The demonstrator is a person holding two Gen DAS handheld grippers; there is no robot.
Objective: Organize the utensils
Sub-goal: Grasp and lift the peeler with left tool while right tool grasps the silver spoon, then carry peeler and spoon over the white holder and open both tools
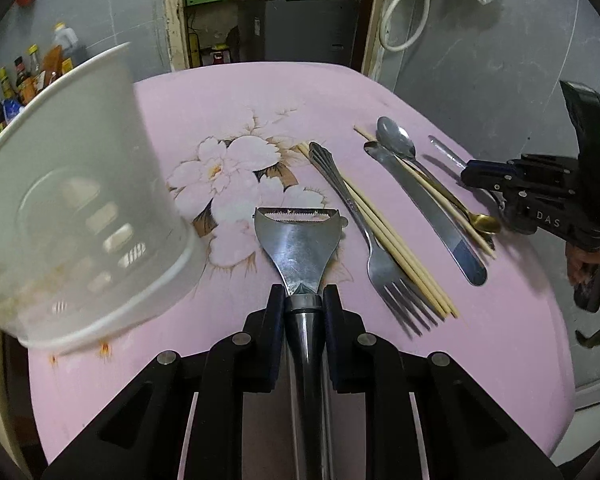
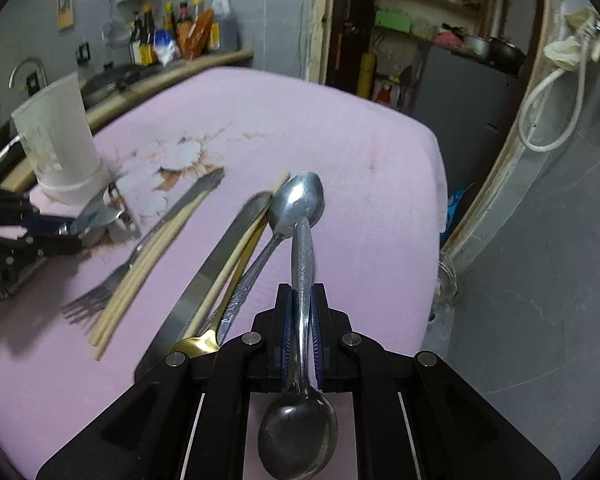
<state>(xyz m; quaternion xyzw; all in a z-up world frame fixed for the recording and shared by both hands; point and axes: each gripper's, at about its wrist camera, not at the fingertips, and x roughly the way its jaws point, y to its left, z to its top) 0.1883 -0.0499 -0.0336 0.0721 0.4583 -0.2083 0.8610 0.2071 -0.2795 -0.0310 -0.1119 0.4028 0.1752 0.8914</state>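
Observation:
My left gripper [image 1: 303, 300] is shut on a steel peeler [image 1: 300, 246], held by its handle above the pink table [image 1: 228, 96], its serrated head pointing away. The white utensil holder [image 1: 76, 200] stands close on the left. My right gripper [image 2: 302, 300] is shut on a steel spoon [image 2: 302, 252] by its handle; its bowl lies back toward the camera. On the table lie a fork [image 1: 364, 236], chopsticks [image 1: 396, 248], a knife [image 1: 428, 208], another spoon [image 1: 394, 138] and a gold spoon [image 1: 486, 223]. The right gripper shows at the right edge [image 1: 484, 178].
Sauce bottles [image 2: 176, 32] stand on a counter behind the table beside a sink tap [image 2: 28, 70]. A doorway with shelves [image 1: 268, 12] is behind the table. A white cord [image 2: 552, 112] hangs on the grey wall at right. The table's edge drops off at right.

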